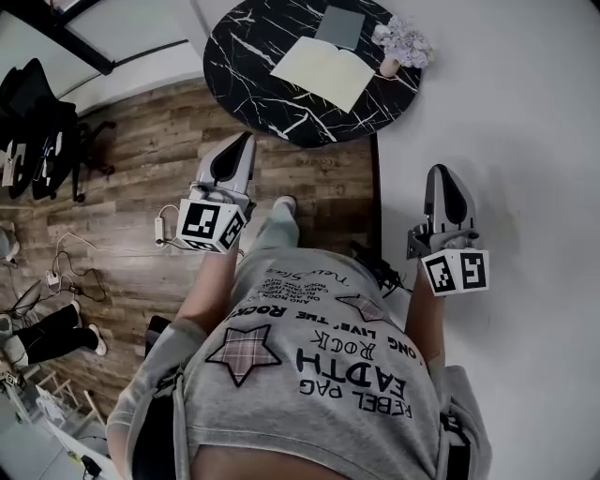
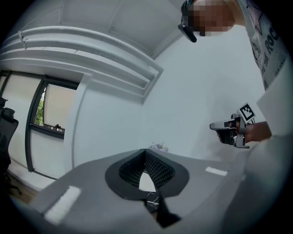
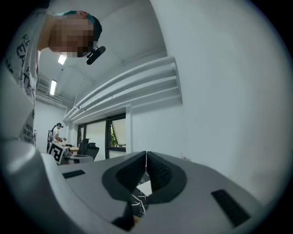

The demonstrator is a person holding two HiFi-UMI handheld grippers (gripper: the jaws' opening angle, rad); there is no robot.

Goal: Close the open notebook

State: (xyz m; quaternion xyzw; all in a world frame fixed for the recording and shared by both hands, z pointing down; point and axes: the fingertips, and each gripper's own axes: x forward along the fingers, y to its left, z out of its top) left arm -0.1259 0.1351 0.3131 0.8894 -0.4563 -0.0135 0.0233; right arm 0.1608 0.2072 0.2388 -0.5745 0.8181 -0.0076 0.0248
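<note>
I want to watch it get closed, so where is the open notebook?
In the head view, the open notebook lies on the round black table at the top, just left of the flowers.

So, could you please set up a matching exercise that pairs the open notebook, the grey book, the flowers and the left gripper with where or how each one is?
Things:
1 open notebook
2 grey book
3 flowers
4 left gripper

Descriptions:
A shut and empty, over the wooden floor
B at the right edge of the table
C lying flat, pale pages up
D closed, beyond the notebook's far edge

Pairs: 1-C; 2-D; 3-B; 4-A
</note>
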